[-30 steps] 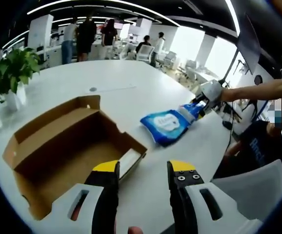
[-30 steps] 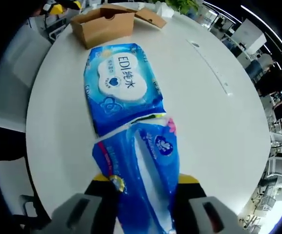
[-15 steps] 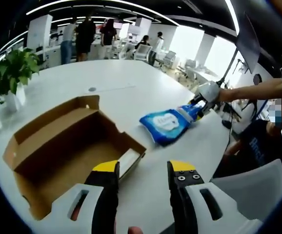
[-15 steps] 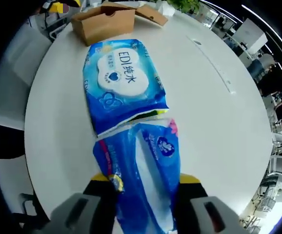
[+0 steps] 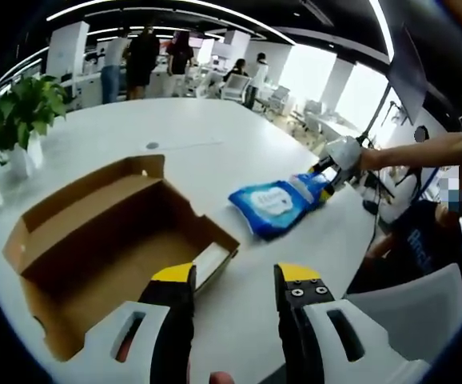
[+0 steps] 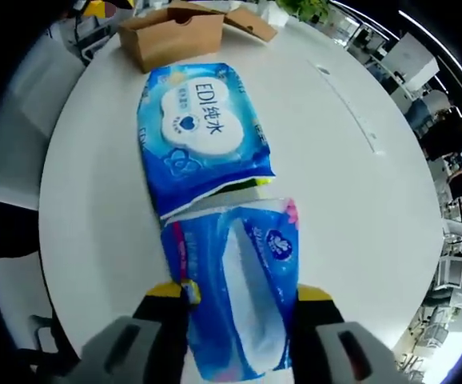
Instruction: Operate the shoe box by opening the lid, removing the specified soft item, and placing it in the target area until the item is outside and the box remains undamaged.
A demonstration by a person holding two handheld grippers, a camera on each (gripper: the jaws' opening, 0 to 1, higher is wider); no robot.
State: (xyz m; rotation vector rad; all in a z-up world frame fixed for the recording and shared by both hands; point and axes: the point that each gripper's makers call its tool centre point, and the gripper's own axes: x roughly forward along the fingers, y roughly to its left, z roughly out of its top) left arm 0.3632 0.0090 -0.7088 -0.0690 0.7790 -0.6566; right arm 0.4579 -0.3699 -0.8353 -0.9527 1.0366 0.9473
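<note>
The cardboard shoe box (image 5: 103, 240) lies open on the white table (image 5: 215, 144), its lid folded back and its inside bare. My left gripper (image 5: 235, 276) hovers open just in front of the box, holding nothing. A large blue wet-wipes pack (image 5: 272, 205) (image 6: 203, 132) lies flat on the table past the box (image 6: 171, 32). A smaller blue tissue pack (image 6: 239, 256) rests on the table right behind it, end to end. My right gripper (image 6: 240, 292) (image 5: 327, 170) has its jaws against both long sides of this small pack.
A potted plant (image 5: 19, 112) stands at the table's far left. A person's arm (image 5: 415, 148) reaches in from the right. A white chair (image 5: 423, 312) sits by the near table edge. Several people stand among desks at the back.
The small tissue pack looks flatter and wider between the right jaws, and its near end has come into sight. The left gripper and the box have stayed put.
</note>
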